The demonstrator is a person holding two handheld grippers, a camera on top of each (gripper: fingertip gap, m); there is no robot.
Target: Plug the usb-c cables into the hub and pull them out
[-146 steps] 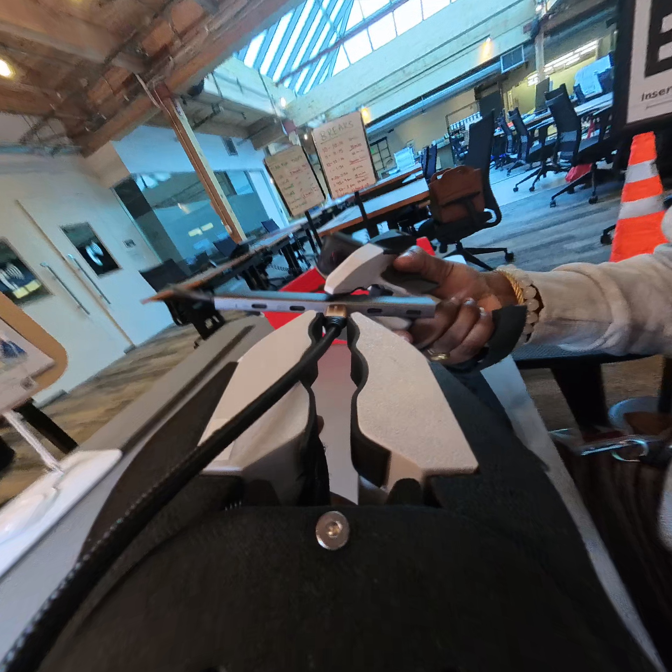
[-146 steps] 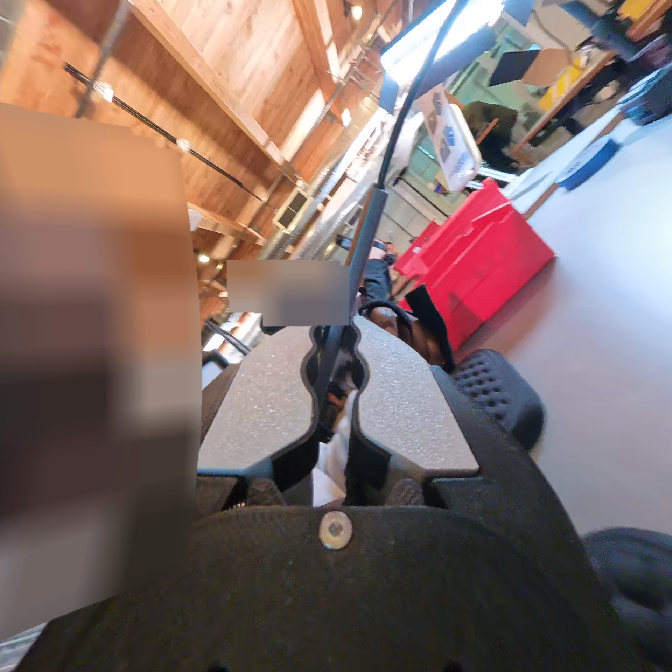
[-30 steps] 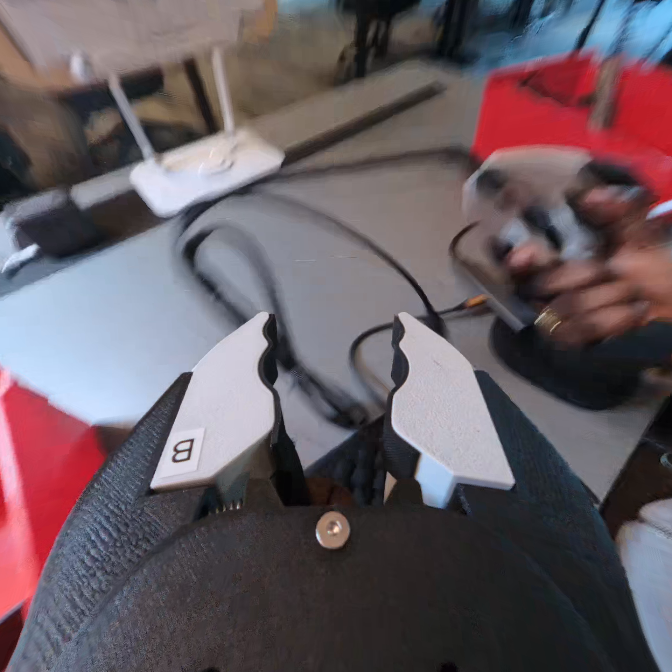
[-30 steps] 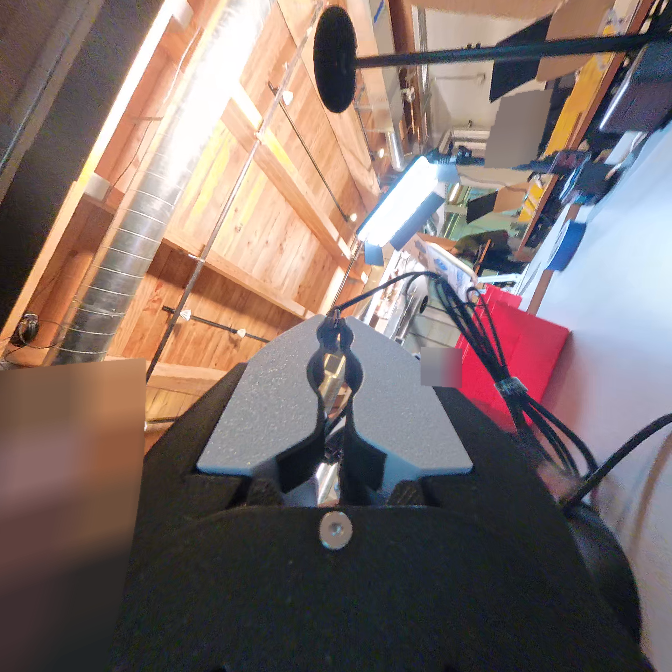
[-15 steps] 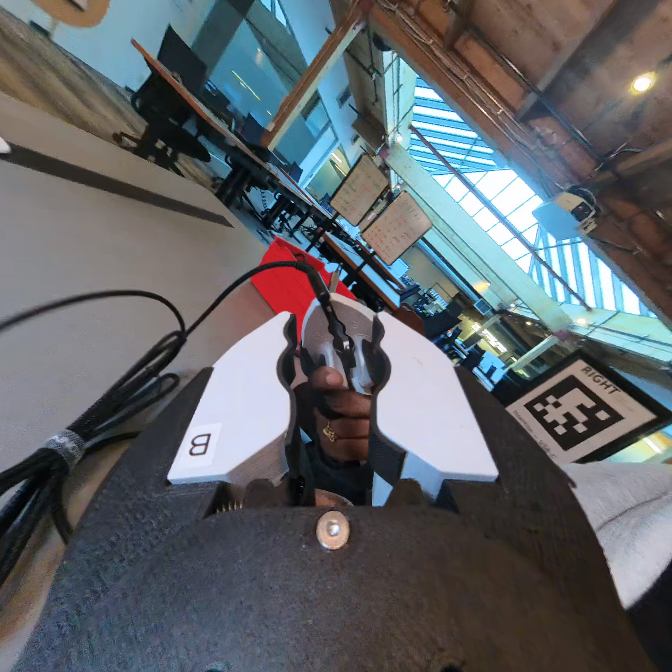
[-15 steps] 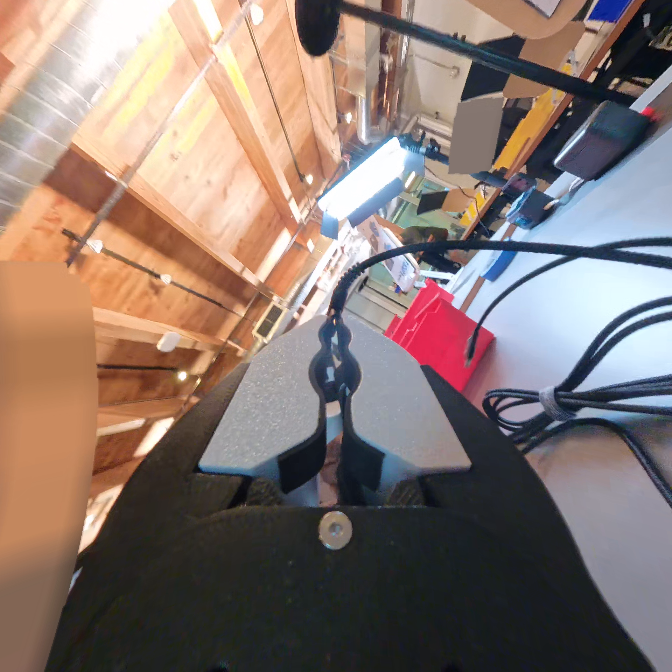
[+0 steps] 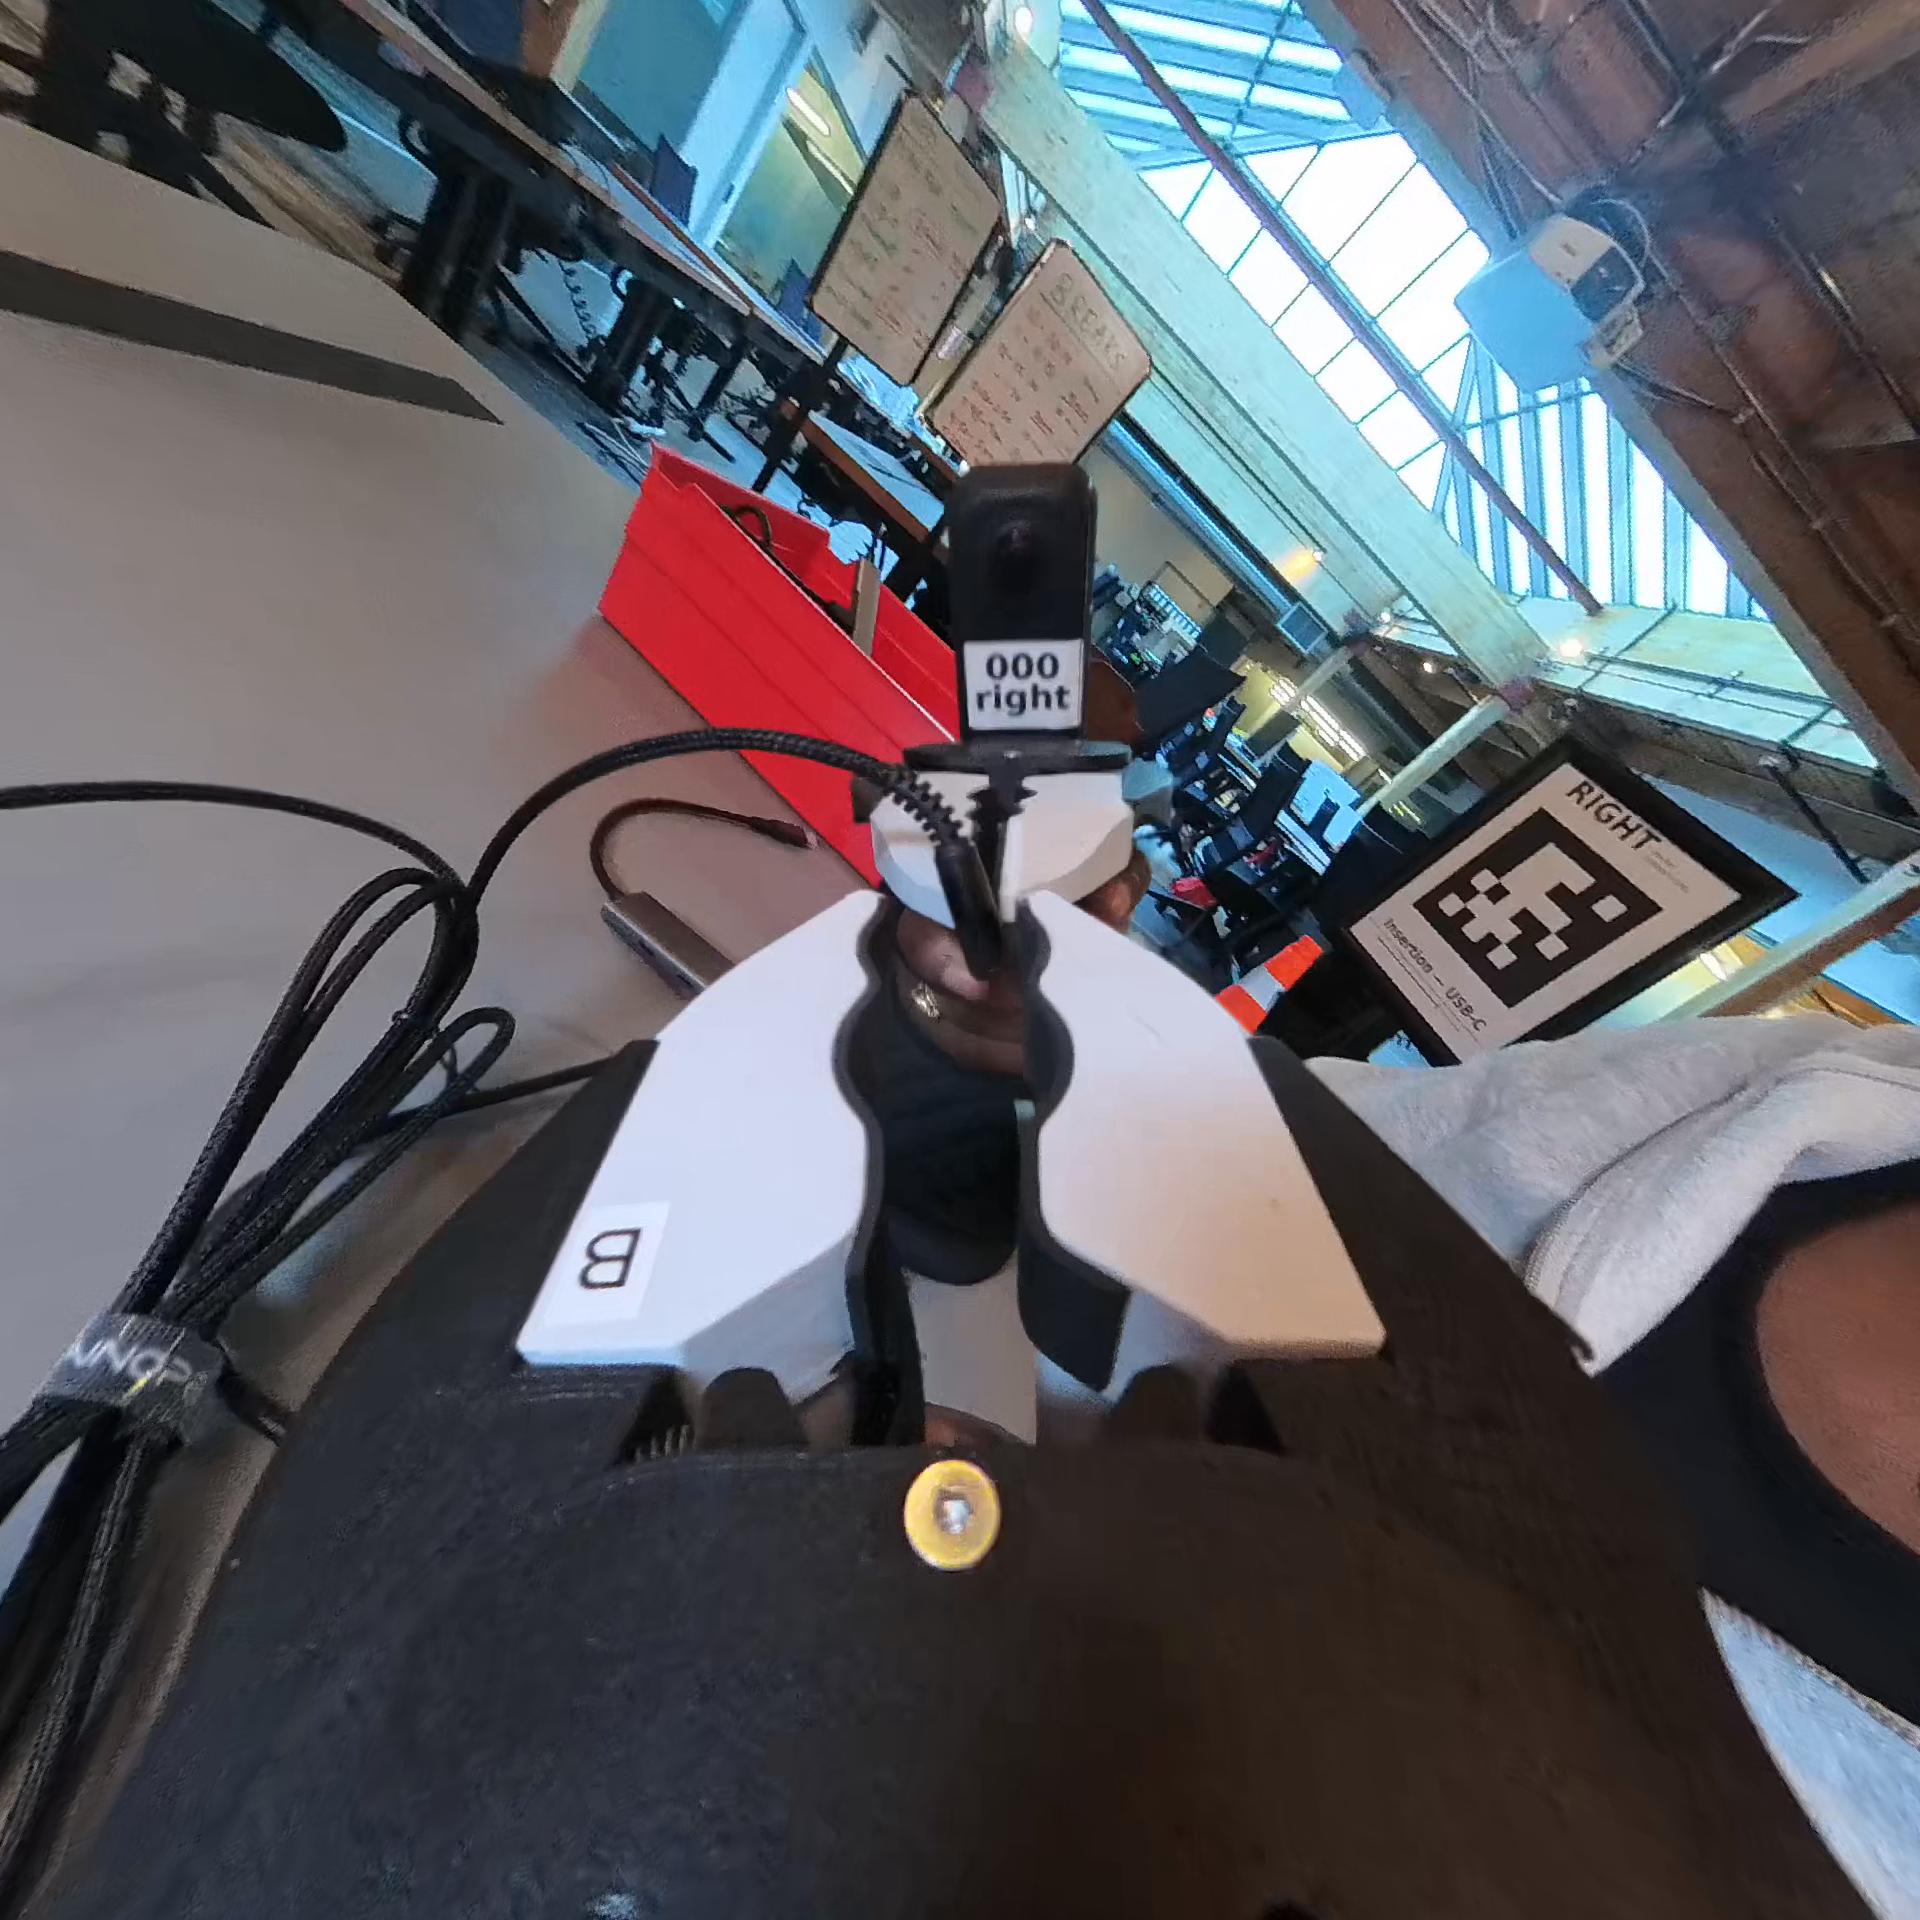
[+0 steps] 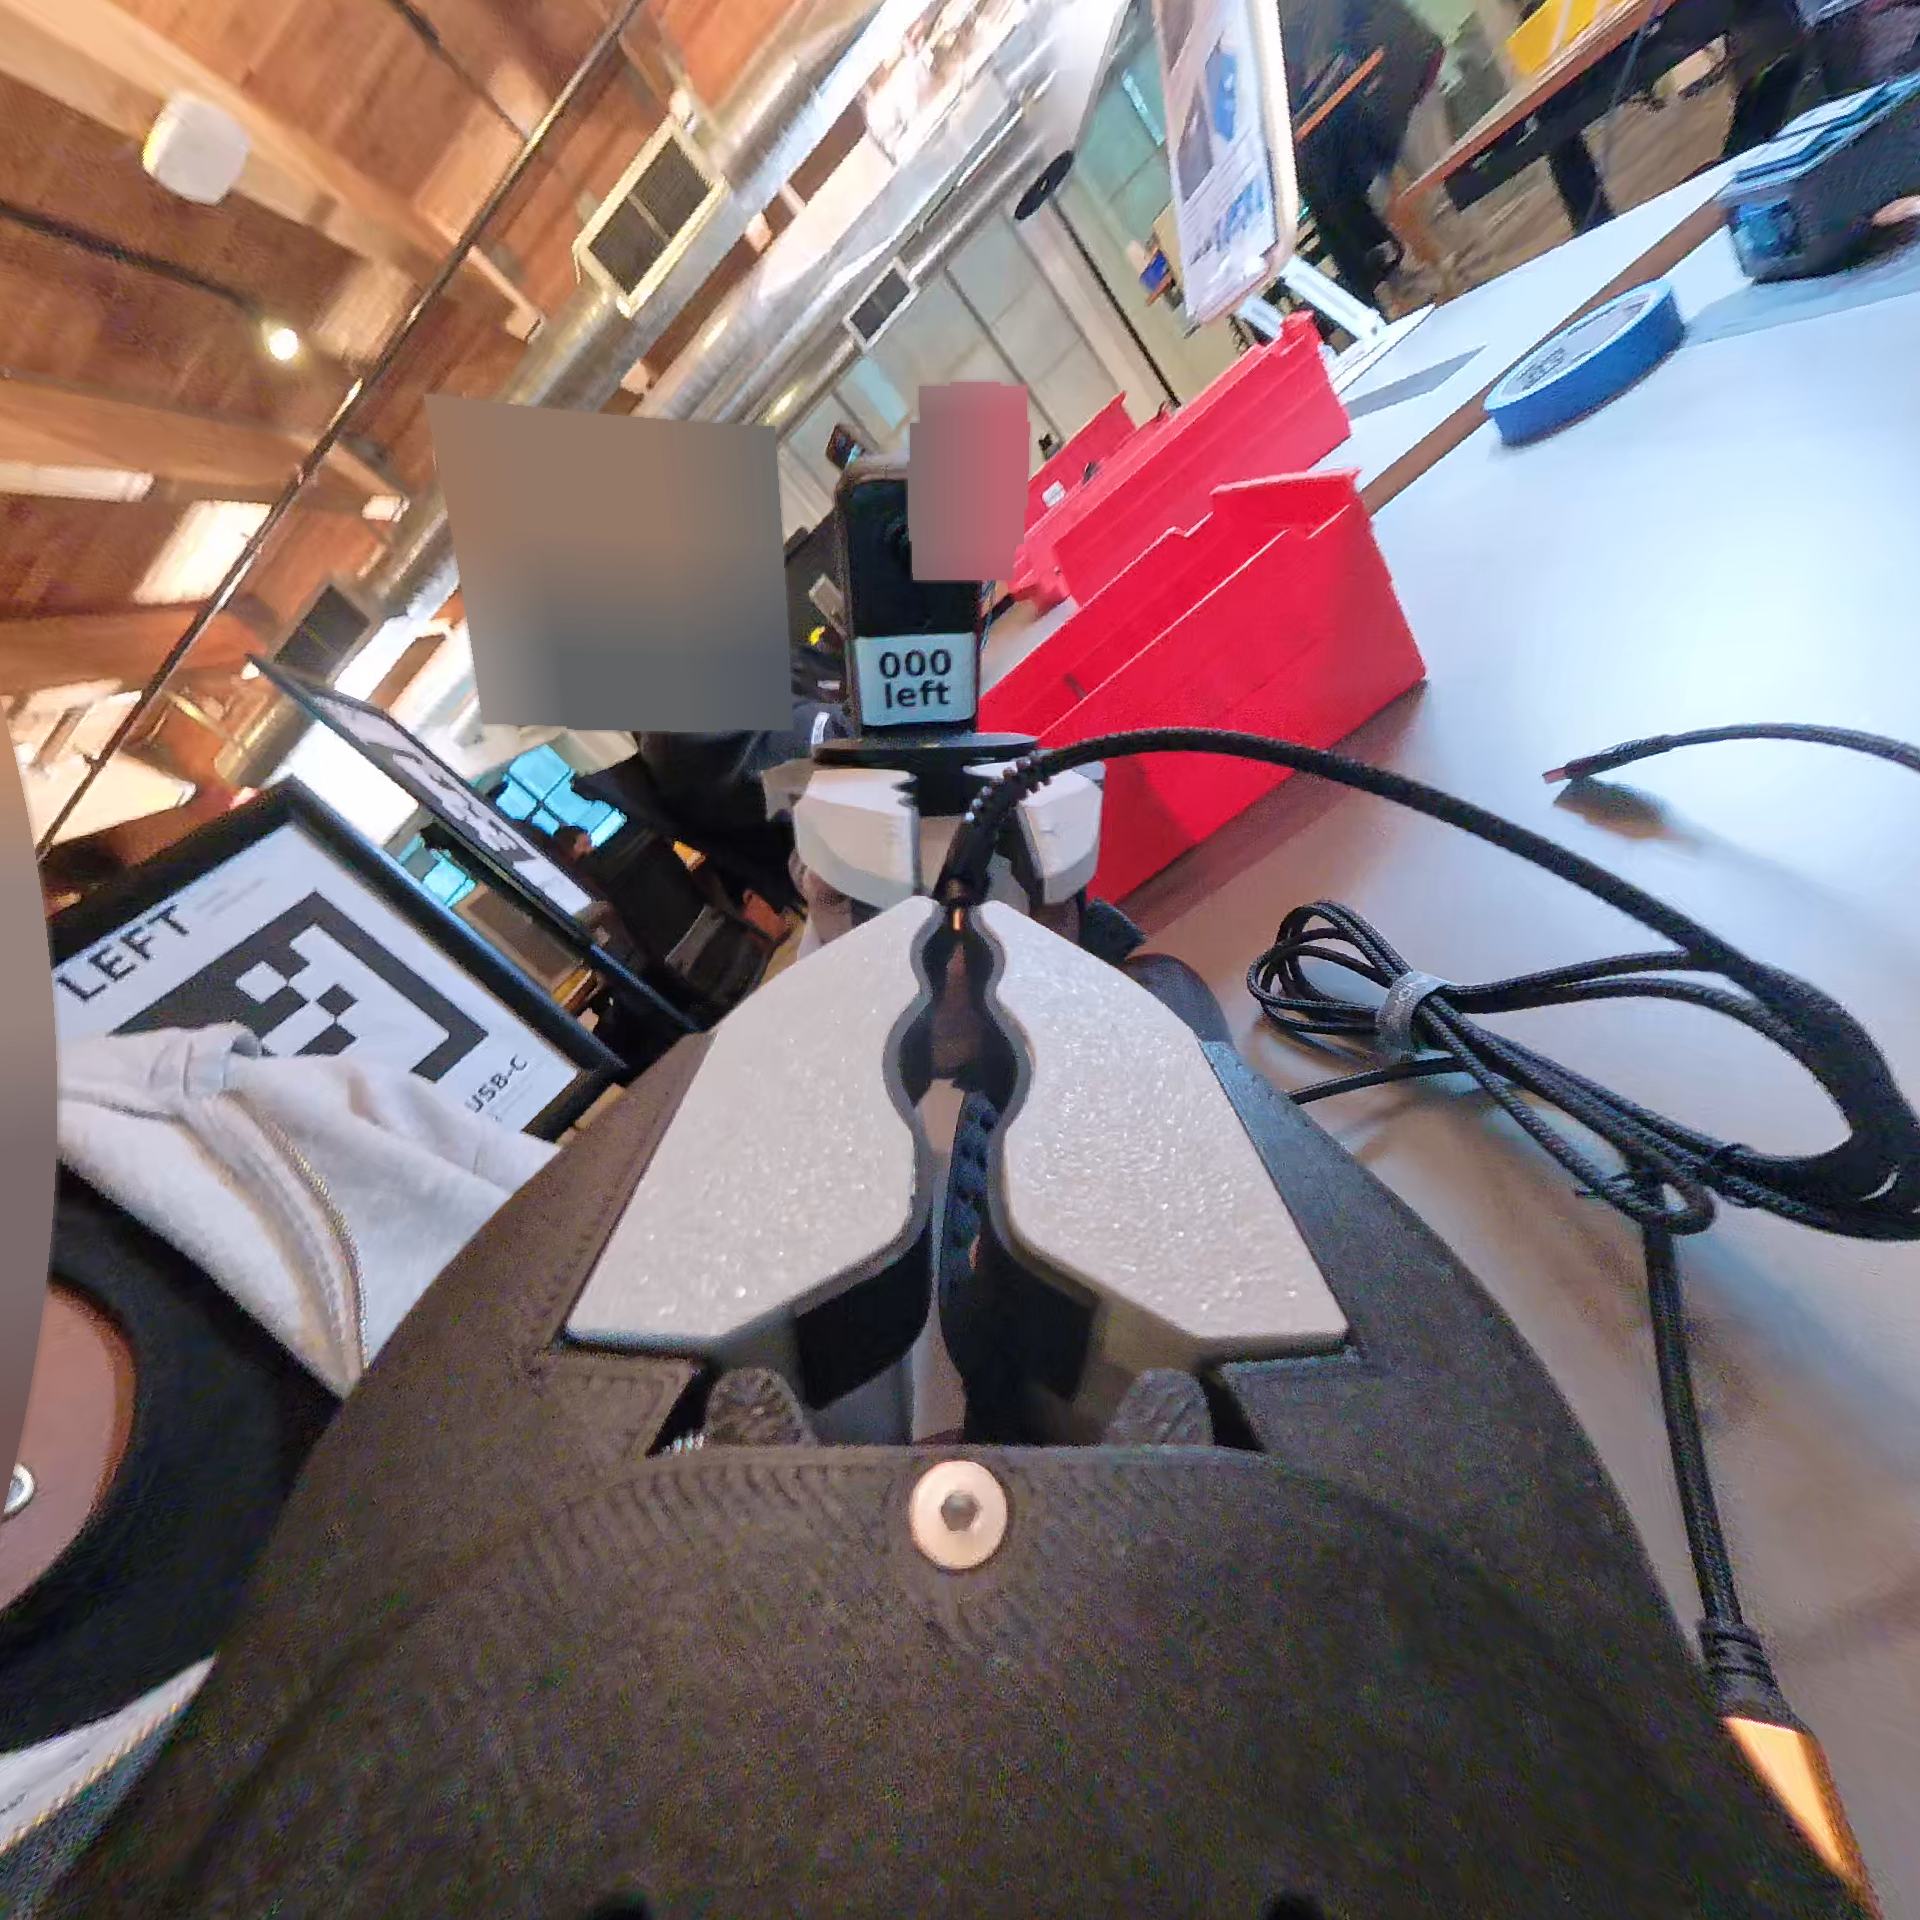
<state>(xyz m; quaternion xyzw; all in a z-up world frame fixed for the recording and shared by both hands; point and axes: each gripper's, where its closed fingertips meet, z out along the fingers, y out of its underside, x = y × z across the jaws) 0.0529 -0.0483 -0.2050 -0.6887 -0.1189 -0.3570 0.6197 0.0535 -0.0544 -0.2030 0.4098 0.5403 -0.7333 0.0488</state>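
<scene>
The grey hub (image 7: 665, 940) lies on the table with its short lead (image 7: 686, 821) curled behind it. My right gripper (image 8: 952, 916) is shut on the plug end of a black braided USB-C cable (image 8: 1351, 784). It also shows in the left wrist view (image 7: 992, 831), facing my left gripper with the plug (image 7: 961, 904) sticking out. My left gripper (image 7: 951, 925) is open and empty, its tips either side of that plug's end. It shows straight ahead in the right wrist view (image 8: 945, 831).
A strapped bundle of black cables (image 8: 1403, 1013) lies on the table; it shows in the left wrist view too (image 7: 135, 1371). A loose copper-tipped plug (image 8: 1766, 1756) lies near. Red bins (image 7: 769, 644), a blue tape roll (image 8: 1579, 364) and marker boards (image 7: 1538, 914) stand around. The tips of both grippers are at nearly the same place.
The hub, earlier held by the right gripper with the left's cable plugged in, now lies on the table. My left gripper swung up from the table and faces the right gripper closely.
</scene>
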